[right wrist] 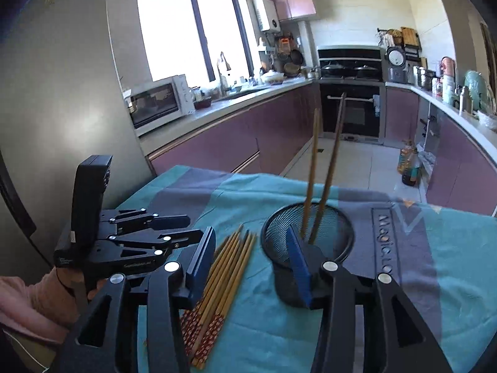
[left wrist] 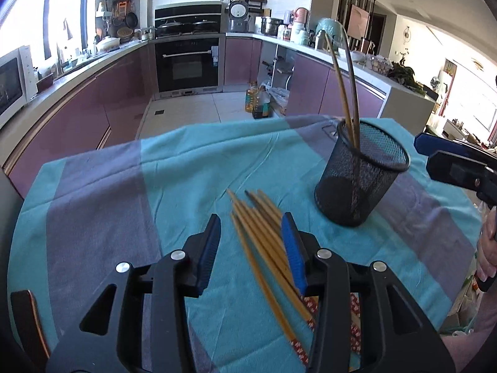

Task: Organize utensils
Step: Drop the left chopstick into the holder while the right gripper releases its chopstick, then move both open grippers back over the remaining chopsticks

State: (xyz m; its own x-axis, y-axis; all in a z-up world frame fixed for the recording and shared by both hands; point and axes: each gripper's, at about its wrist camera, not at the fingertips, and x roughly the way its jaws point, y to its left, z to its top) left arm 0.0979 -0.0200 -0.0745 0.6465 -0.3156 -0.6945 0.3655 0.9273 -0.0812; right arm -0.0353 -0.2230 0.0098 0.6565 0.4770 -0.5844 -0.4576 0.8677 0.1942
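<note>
A bundle of several wooden chopsticks [left wrist: 264,245] with red patterned ends lies on the teal and grey cloth; it also shows in the right wrist view [right wrist: 223,267]. A black mesh cup [left wrist: 360,174] stands upright to their right, holding two chopsticks [left wrist: 344,87]; the cup [right wrist: 310,233] and its two chopsticks [right wrist: 323,186] also show in the right wrist view. My left gripper [left wrist: 253,228] is open, held above the loose chopsticks. My right gripper [right wrist: 251,242] is open and empty, between the bundle and the cup. It shows at the right edge of the left view [left wrist: 450,161].
The cloth-covered table [left wrist: 108,192] has edges all round. A dark wooden object [left wrist: 28,320] sits at the near left corner. Kitchen counters, an oven and oil bottles [left wrist: 257,99] on the floor lie beyond the table.
</note>
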